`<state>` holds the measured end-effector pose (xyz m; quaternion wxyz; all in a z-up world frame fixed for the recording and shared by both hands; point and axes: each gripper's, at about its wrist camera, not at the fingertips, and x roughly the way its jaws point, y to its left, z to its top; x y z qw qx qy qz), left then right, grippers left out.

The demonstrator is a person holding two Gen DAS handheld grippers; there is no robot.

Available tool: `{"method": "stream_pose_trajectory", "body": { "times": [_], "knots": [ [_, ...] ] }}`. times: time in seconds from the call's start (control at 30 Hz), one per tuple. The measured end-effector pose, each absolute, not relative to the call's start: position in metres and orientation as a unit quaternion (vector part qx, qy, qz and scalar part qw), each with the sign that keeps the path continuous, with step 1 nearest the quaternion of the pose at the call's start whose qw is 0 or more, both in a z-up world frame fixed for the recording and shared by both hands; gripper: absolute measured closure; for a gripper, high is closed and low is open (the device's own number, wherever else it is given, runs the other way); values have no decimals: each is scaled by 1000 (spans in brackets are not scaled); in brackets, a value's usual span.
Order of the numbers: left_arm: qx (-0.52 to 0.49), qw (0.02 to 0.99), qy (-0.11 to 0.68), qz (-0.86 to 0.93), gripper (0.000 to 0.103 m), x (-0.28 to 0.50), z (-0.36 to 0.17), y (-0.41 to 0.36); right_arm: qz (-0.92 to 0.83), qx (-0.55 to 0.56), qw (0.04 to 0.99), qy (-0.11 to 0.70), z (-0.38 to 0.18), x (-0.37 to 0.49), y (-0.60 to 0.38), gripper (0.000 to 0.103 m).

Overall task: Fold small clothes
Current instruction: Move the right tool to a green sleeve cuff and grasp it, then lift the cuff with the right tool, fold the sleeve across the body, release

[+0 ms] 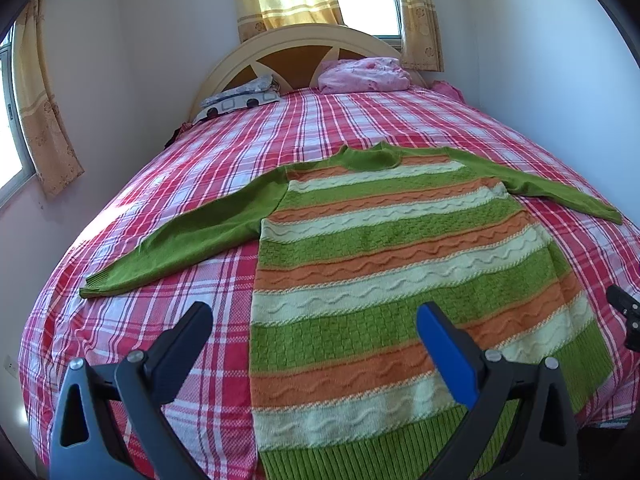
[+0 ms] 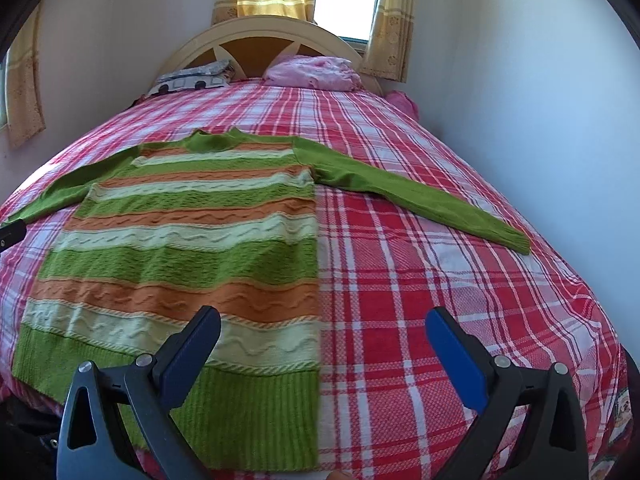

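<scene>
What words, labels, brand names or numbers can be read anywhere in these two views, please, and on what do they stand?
None can be read.
Sweater: stripes and knit pattern only, no label showing.
Plaid bedspread: no text.
Patterned pillow by the headboard: printed shapes, too small to tell whether any are letters.

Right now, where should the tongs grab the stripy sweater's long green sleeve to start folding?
Probably at the ribbed cuff of the right sleeve, coming from the right. The sleeve lies flat and stretched out over the checked bedspread, so its free end can lift and swing across the sweater. The right tongs are open.
</scene>
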<state>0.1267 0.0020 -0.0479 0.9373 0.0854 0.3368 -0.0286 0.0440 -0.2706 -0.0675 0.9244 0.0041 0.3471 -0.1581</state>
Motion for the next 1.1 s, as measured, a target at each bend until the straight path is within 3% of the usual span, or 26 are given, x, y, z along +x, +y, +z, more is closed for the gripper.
{"method": "stream_pose_trajectory", "body": {
  "times": [0.23,0.63,0.8,1.03,1.1],
  "knots": [
    [69,936,345,-13,0,182,-58,11,-209,83,906,359,-73,61,-359,1],
    [90,939,329,49,0,250,-84,11,-251,320,853,327,-91,77,-515,2],
    [93,936,333,61,0,268,-95,13,-260,399,826,303,-104,82,-563,24],
    [83,927,360,58,0,276,-114,16,-260,474,804,250,-111,86,-602,30],
    [77,928,361,56,0,277,-115,17,-268,488,796,239,-115,86,-609,42]
  ]
}}
